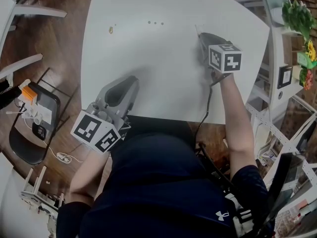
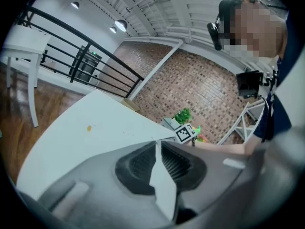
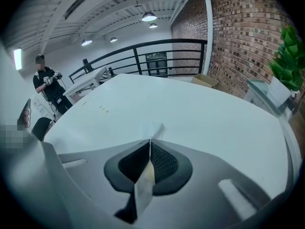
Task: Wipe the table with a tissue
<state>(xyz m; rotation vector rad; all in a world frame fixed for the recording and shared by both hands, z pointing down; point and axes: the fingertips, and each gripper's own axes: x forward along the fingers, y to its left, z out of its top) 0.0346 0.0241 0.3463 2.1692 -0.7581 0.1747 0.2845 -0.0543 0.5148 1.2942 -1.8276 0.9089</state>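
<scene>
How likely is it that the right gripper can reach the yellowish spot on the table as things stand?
Probably yes. The right gripper, shut on what looks like a tissue, sits over the table, and only tabletop with a few small specks lies between it and the yellowish spot.

The left gripper (image 1: 132,80) sits at seven o'clock, jaws closed and empty, pointing toward one o'clock. The right gripper (image 1: 201,35) reaches out at two o'clock on an extended forearm (image 1: 237,118), tilted steeply down, its jaws pinched on a tissue (image 3: 155,129).
</scene>
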